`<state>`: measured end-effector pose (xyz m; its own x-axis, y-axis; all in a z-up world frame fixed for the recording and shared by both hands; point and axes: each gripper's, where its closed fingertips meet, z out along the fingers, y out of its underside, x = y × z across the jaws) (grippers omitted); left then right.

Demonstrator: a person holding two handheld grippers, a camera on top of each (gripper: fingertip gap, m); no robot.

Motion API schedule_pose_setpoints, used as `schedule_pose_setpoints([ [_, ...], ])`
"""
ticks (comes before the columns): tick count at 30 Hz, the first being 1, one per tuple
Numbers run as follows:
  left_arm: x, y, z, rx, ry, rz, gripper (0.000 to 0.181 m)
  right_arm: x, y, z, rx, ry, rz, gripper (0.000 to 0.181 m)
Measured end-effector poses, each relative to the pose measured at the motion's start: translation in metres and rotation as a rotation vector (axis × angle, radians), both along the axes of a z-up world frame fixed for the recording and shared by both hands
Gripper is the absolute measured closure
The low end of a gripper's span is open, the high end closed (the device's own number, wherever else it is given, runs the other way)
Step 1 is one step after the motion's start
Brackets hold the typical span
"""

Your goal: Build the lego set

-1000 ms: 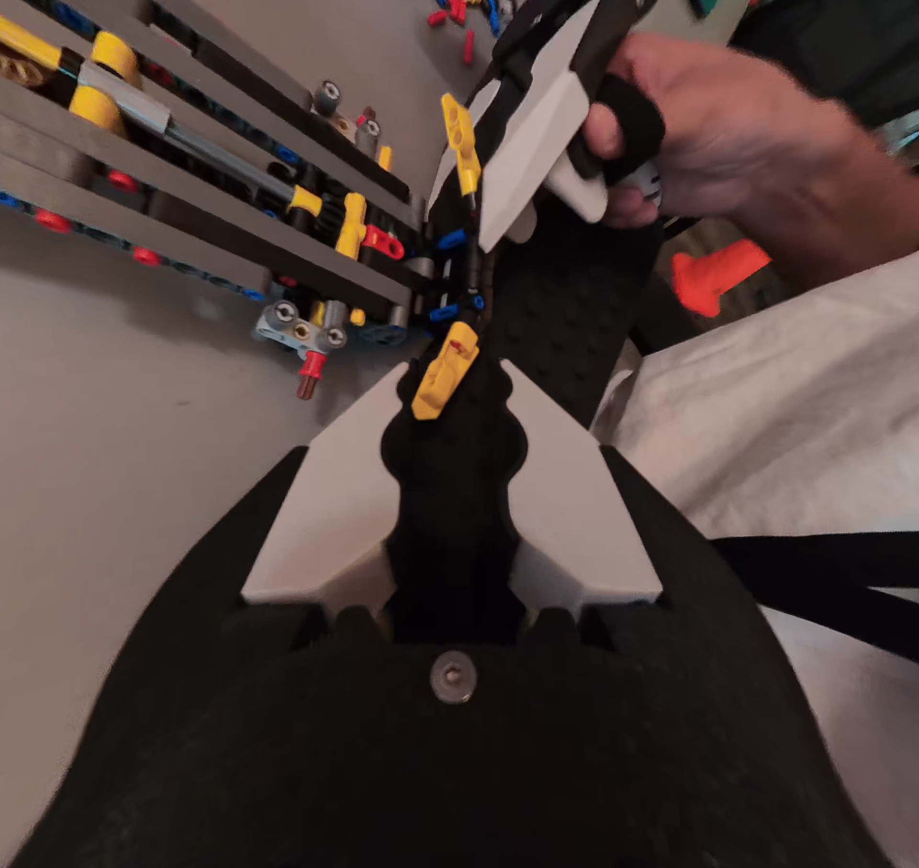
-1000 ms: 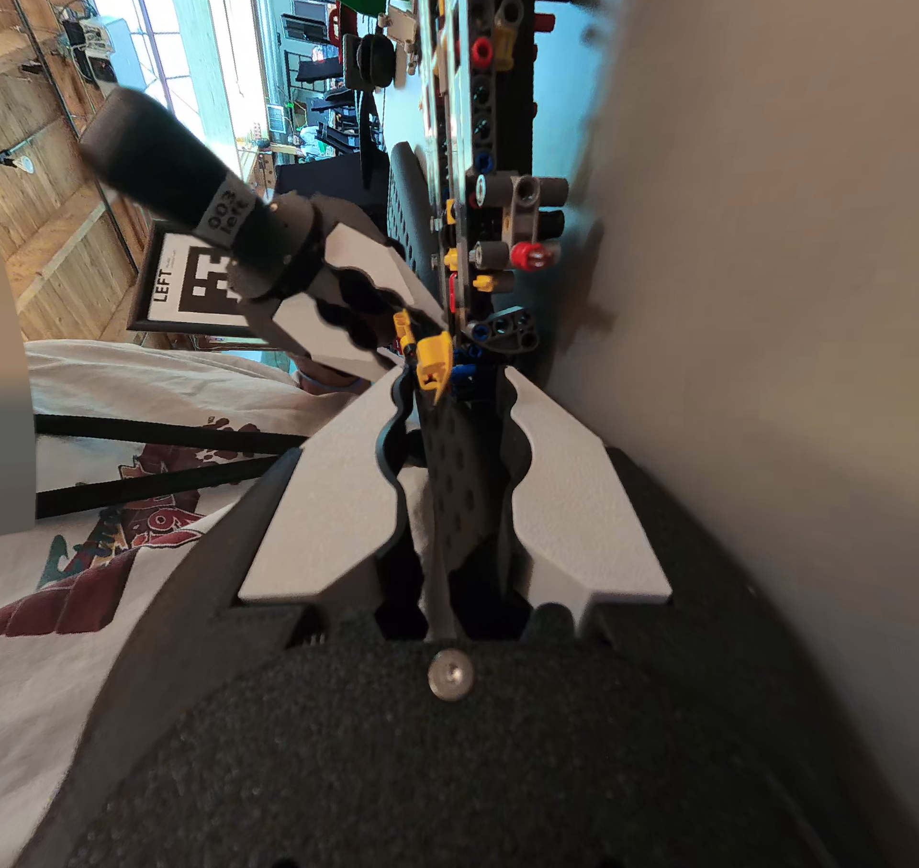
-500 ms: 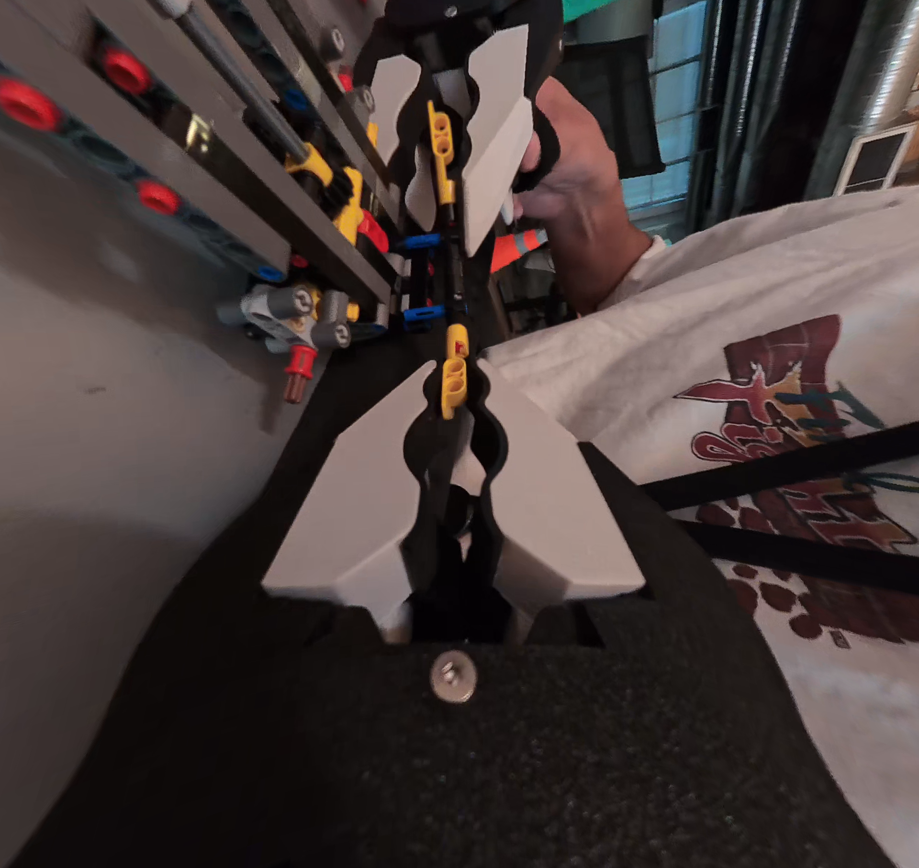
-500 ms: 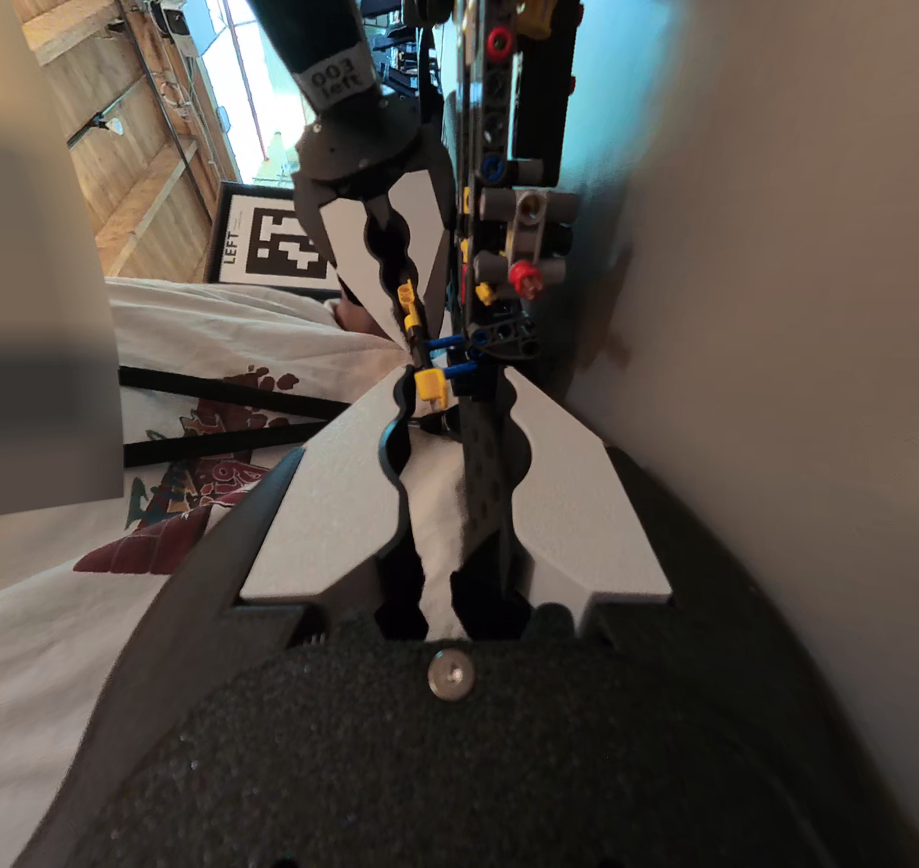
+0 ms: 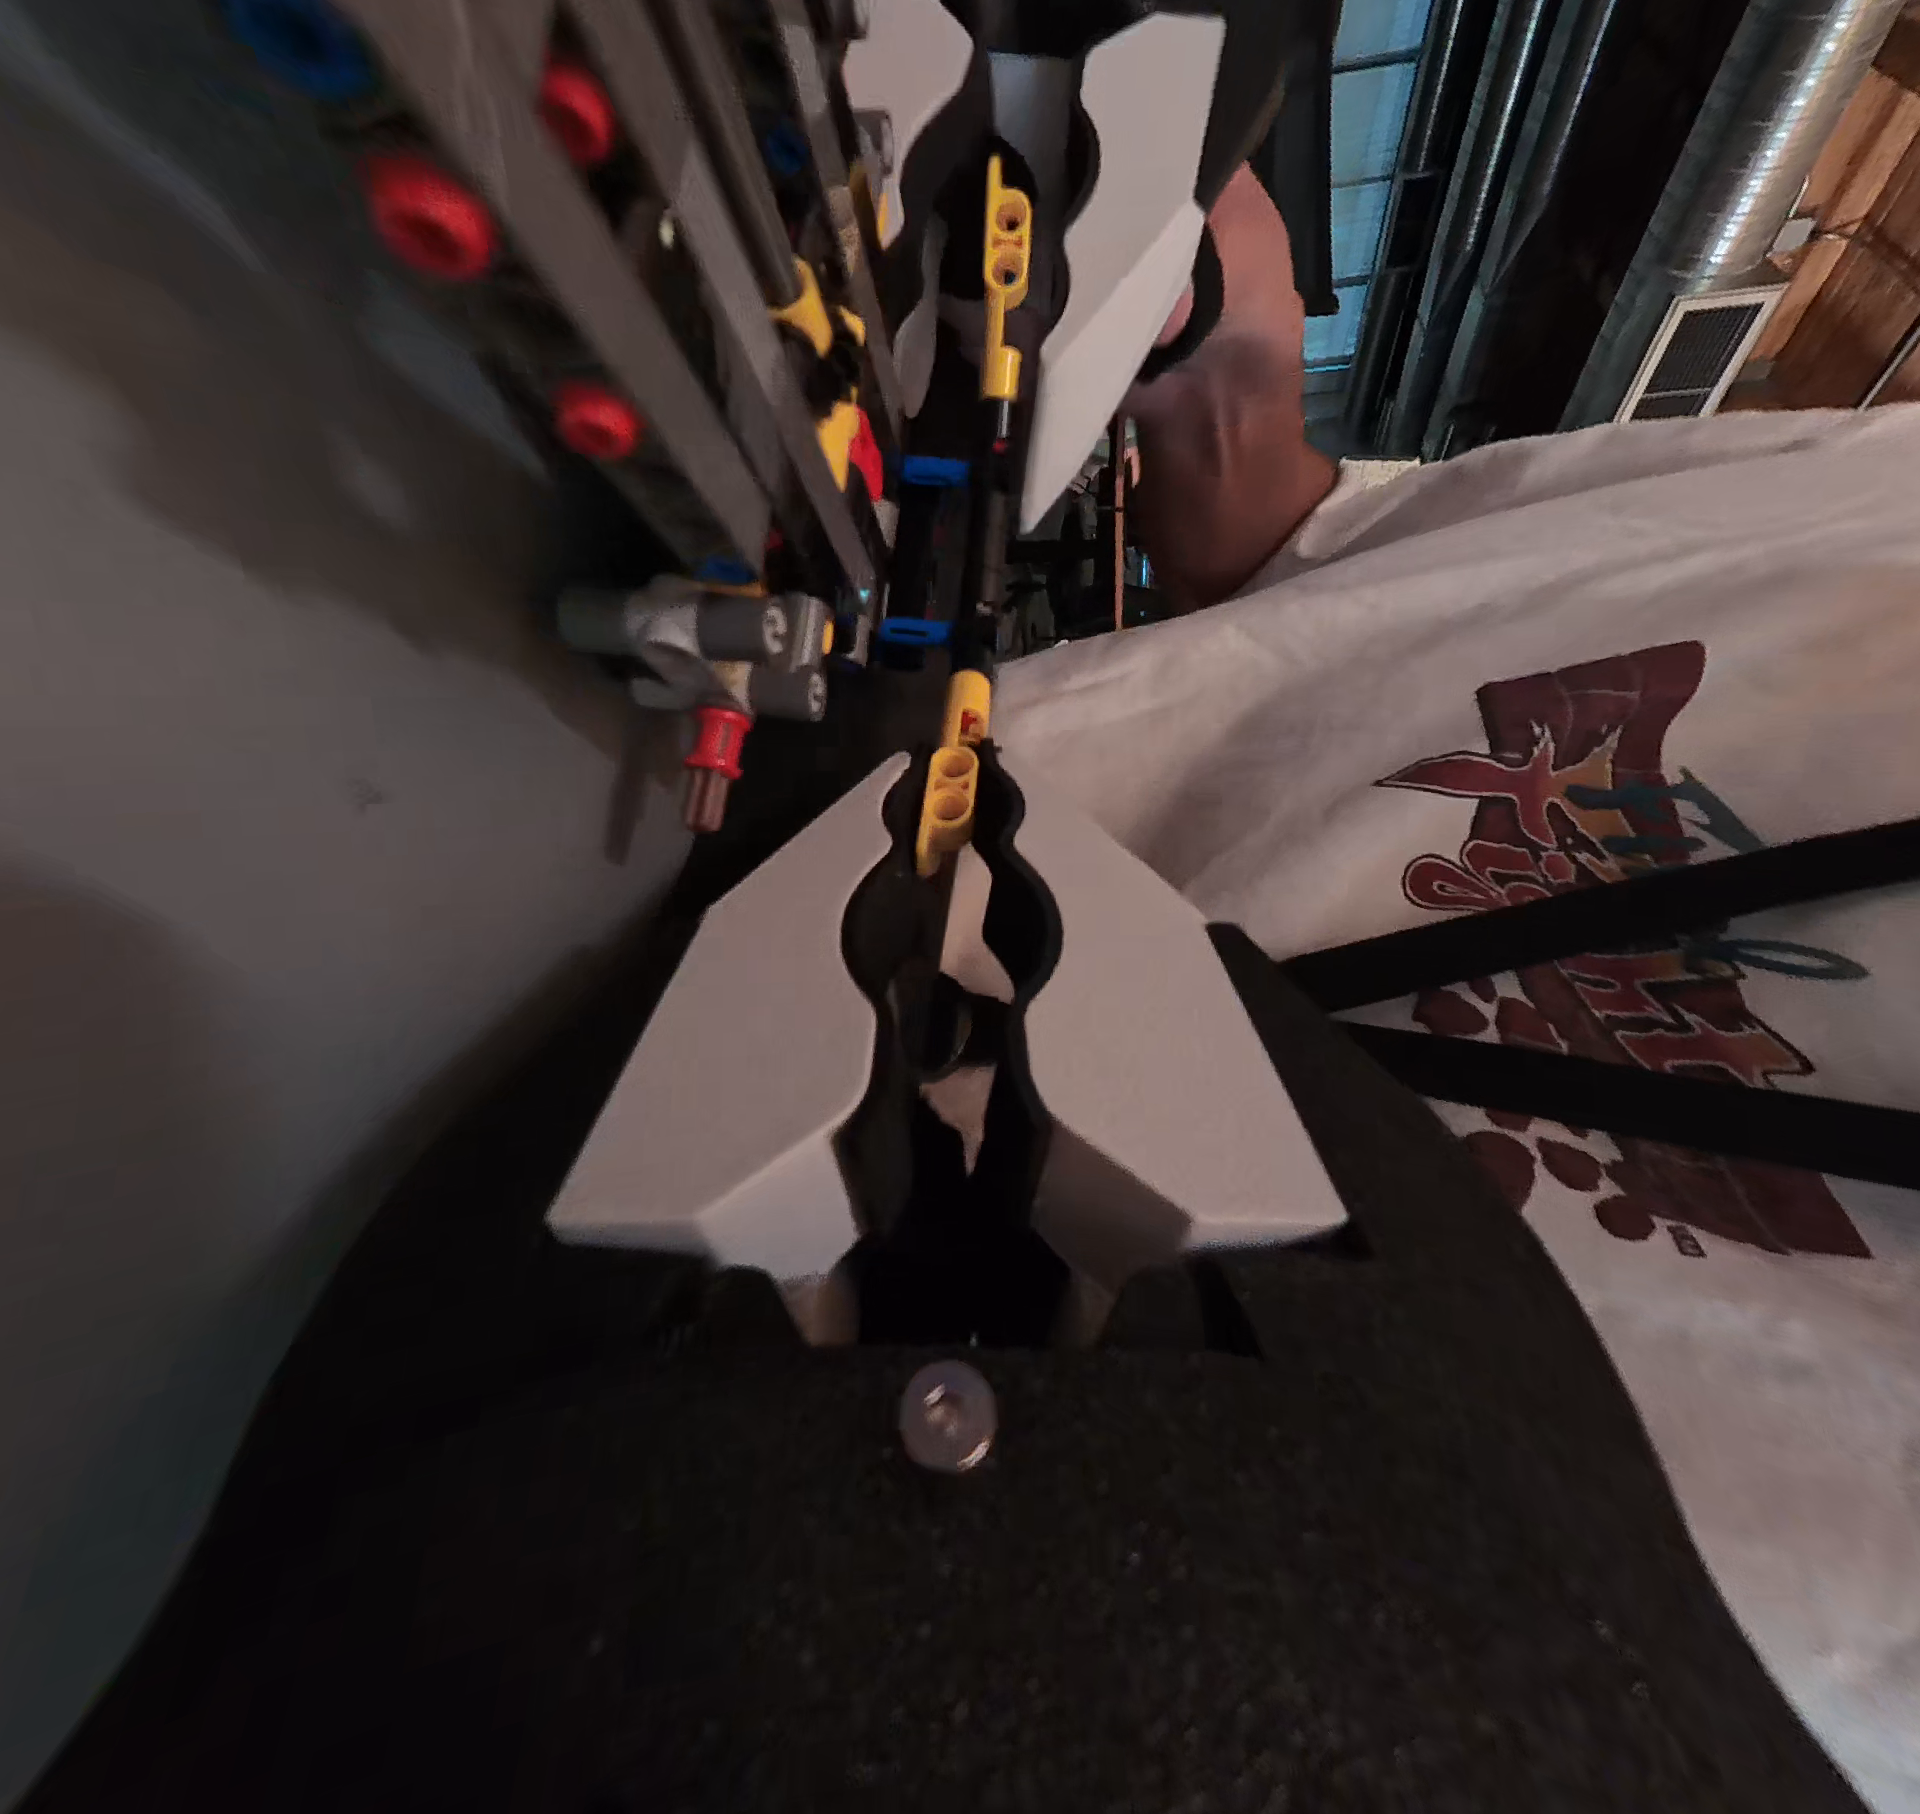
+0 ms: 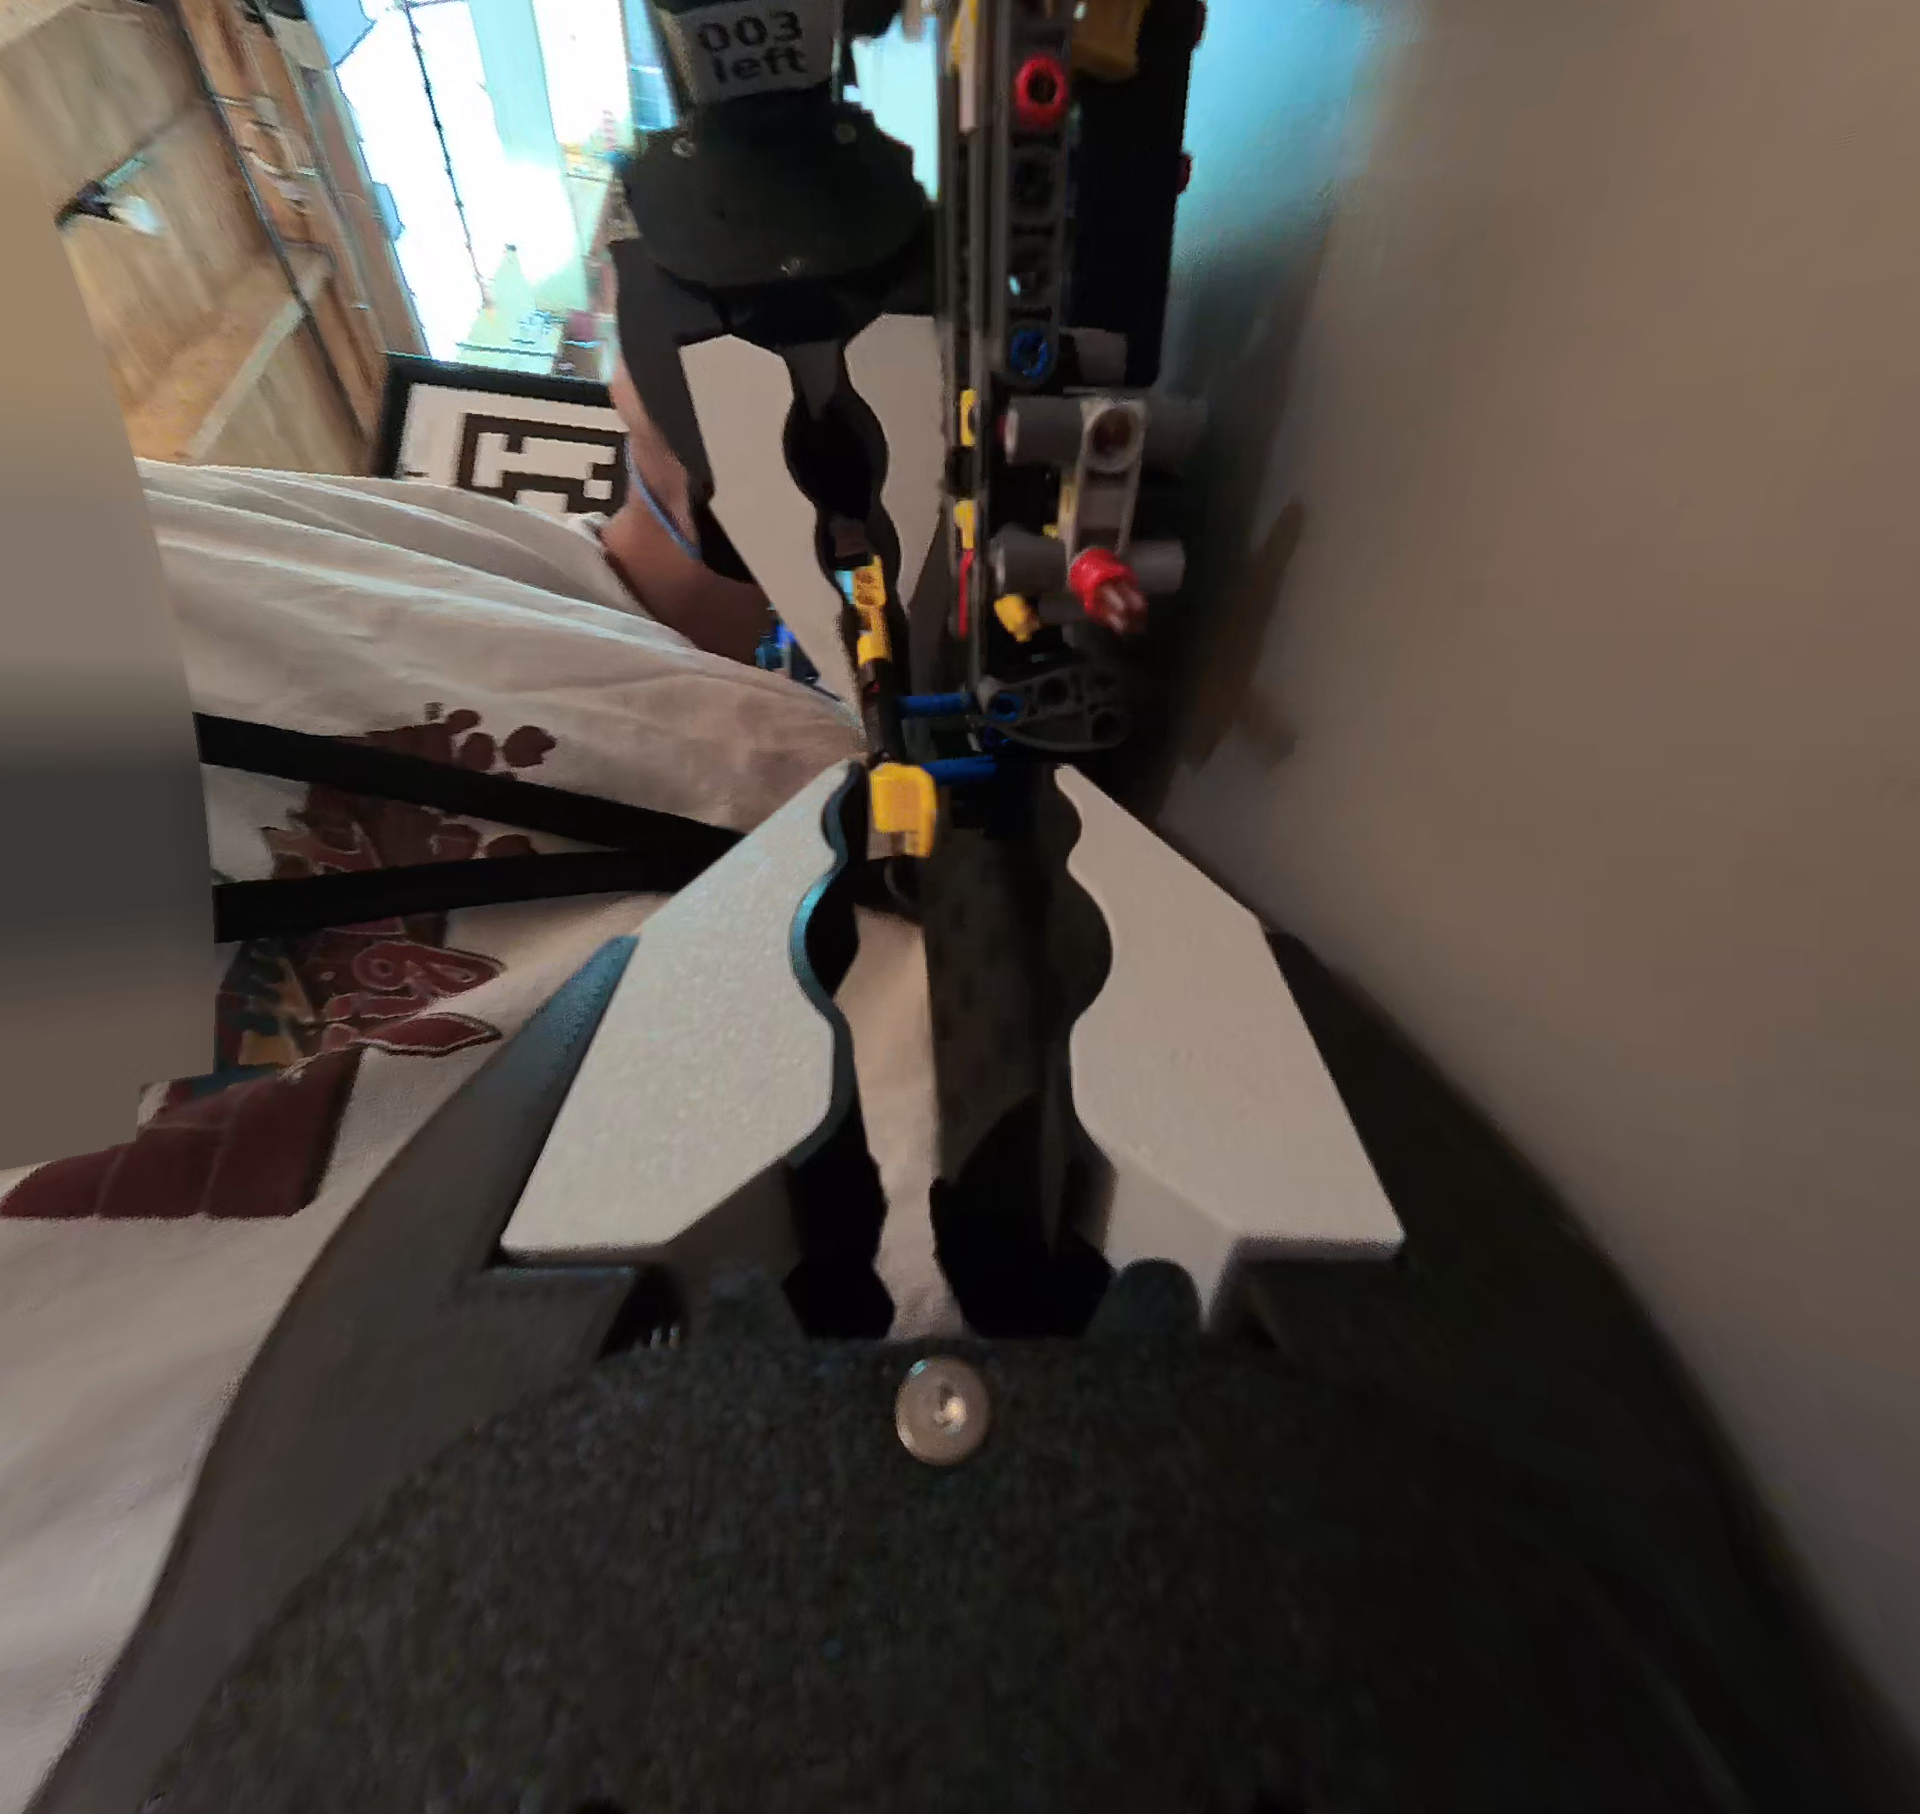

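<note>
The left gripper (image 5: 948,777) is clamping a yellow connector (image 5: 948,803), with both white fingertips pressing on the sides of the piece and only a narrow slit showing behind it. A thin black axle (image 5: 982,559) is running straight out of that connector to a second yellow connector (image 5: 1006,252), which is sitting between the fingers of the right gripper (image 6: 954,777). Two short blue pins (image 5: 930,471) are sticking sideways from the axle line towards the lego model (image 5: 665,393); whether they are seated in it is too blurred to tell.

The model is standing on edge against the grey table (image 5: 260,829), a long frame of grey and black beams with red pins (image 5: 431,216) showing along its side. A grey joint with a red stub (image 5: 717,736) is poking out of its near end.

From the right wrist view, the right gripper's fingers are standing partly apart. One fingertip is touching the second yellow connector, and a black panel (image 6: 987,985) is lying along the inside of the other finger. I cannot tell whether the claw is actually squeezing them or only bracketing them.

A hand (image 5: 1226,434) is gripping the handle behind the right gripper. A white T-shirt (image 5: 1455,673) with a dark red print is filling the side away from the model, and black straps (image 5: 1558,933) are crossing it
</note>
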<state>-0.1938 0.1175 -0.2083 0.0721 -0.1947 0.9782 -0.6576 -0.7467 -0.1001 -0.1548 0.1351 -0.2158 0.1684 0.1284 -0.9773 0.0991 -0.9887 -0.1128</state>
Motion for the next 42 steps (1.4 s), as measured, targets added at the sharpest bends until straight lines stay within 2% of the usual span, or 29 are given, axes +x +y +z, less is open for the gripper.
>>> schedule_pose_setpoints([
  [19,0.002,0.008,-0.007,0.001,0.05,0.064,0.175,0.001,0.0,-0.005,0.003,-0.041,-0.018,0.151],
  [22,0.002,0.013,-0.006,-0.025,0.046,0.098,0.174,0.002,0.001,-0.006,0.023,-0.066,-0.031,0.16],
  [33,0.002,0.012,-0.006,0.03,0.044,0.116,0.173,0.002,0.004,-0.004,-0.013,-0.035,-0.056,0.158],
  [34,0.002,0.013,-0.004,0.035,0.037,0.132,0.17,0.002,0.005,-0.001,-0.024,-0.01,-0.064,0.158],
  [36,0.003,0.014,-0.003,0.053,0.04,0.181,0.147,0.002,0.007,0.008,-0.073,0.073,-0.097,0.159],
  [39,0.009,0.016,0.0,0.058,0.031,0.267,0.133,0.001,0.011,0.01,-0.091,0.098,-0.137,0.159],
  [42,0.02,0.02,0.011,-0.003,-0.031,0.352,0.132,-0.001,0.01,0.006,-0.057,0.049,-0.134,0.158],
])
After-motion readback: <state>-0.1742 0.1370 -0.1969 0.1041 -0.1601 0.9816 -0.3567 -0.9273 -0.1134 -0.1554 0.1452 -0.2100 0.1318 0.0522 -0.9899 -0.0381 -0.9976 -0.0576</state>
